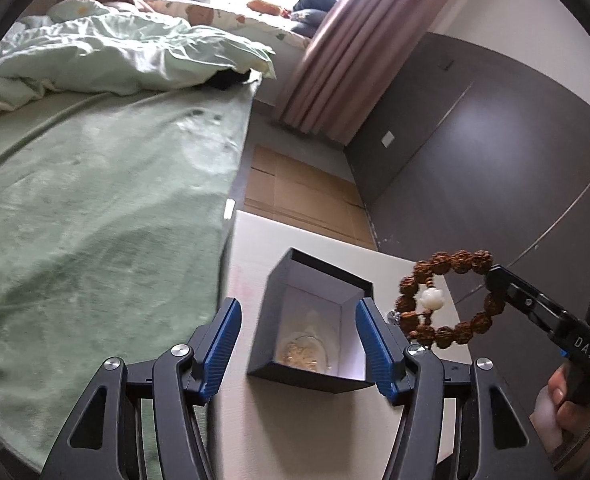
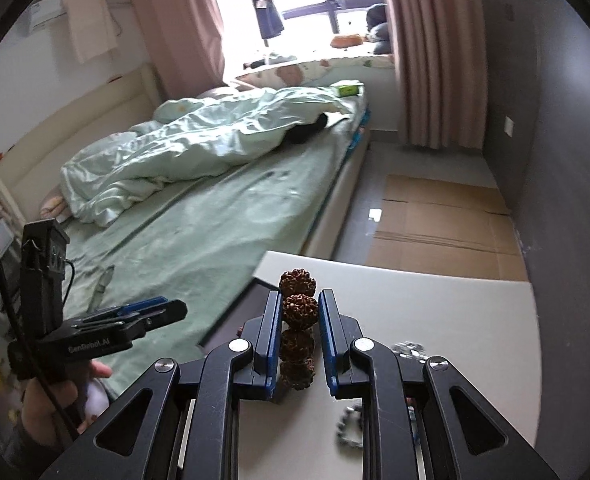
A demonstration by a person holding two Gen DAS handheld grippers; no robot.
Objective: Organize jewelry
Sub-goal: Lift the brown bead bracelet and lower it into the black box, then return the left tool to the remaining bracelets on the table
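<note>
A dark open jewelry box (image 1: 311, 324) stands on the white table (image 1: 295, 432), with a gold piece (image 1: 301, 354) lying inside on its white lining. My left gripper (image 1: 298, 344) is open, its blue pads on either side of the box, not touching it. My right gripper (image 2: 299, 312) is shut on a brown seed-bead bracelet (image 2: 298, 308) and holds it in the air. In the left wrist view the bracelet (image 1: 447, 300) with a white bead hangs right of the box, gripped by the right gripper (image 1: 493, 274).
A bed with green sheets (image 1: 95, 200) lies left of the table. Silver jewelry pieces (image 2: 409, 350) and a dark beaded chain (image 2: 349, 426) lie on the table (image 2: 455, 312) under my right gripper. Cardboard (image 1: 303, 188) covers the floor beyond; a grey wall (image 1: 495, 152) stands to the right.
</note>
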